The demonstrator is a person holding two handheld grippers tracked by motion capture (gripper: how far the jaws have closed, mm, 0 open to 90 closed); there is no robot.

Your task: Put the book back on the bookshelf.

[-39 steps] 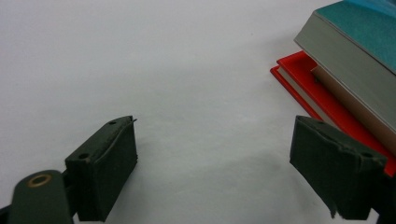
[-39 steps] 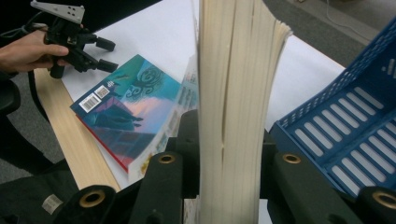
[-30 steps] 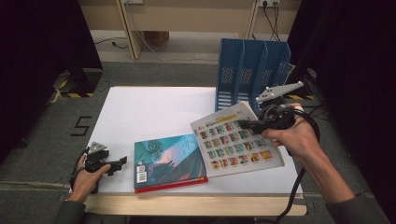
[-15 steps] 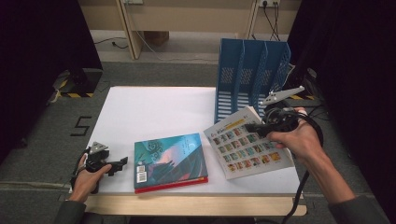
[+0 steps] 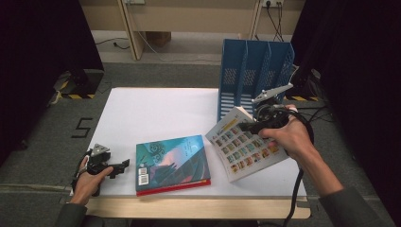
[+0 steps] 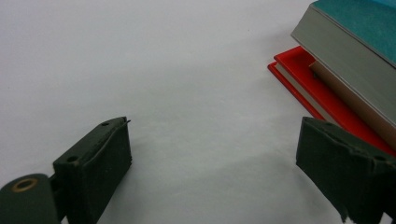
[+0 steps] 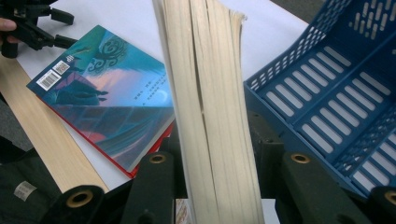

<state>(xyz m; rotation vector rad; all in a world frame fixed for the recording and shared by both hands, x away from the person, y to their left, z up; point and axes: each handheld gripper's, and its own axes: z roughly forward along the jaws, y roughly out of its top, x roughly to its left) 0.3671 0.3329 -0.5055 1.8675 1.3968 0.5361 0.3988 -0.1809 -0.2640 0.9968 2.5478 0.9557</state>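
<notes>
While our right tool (image 5: 248, 126) pinches the picture book (image 5: 246, 149), its jaws just loosening, our left tool (image 5: 124, 165) sits spread beside the teal book (image 5: 172, 163).

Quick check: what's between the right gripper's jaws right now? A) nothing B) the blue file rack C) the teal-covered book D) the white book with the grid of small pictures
D: the right gripper has the white picture-grid book between its jaws, page edges rising from them.

On the white table (image 5: 156, 113), the teal hardcover book (image 5: 171, 163) lies lower centre; the picture-grid paperback (image 5: 243, 149) sits right of it, the blue slotted file rack (image 5: 255, 71) behind, upper right.
</notes>
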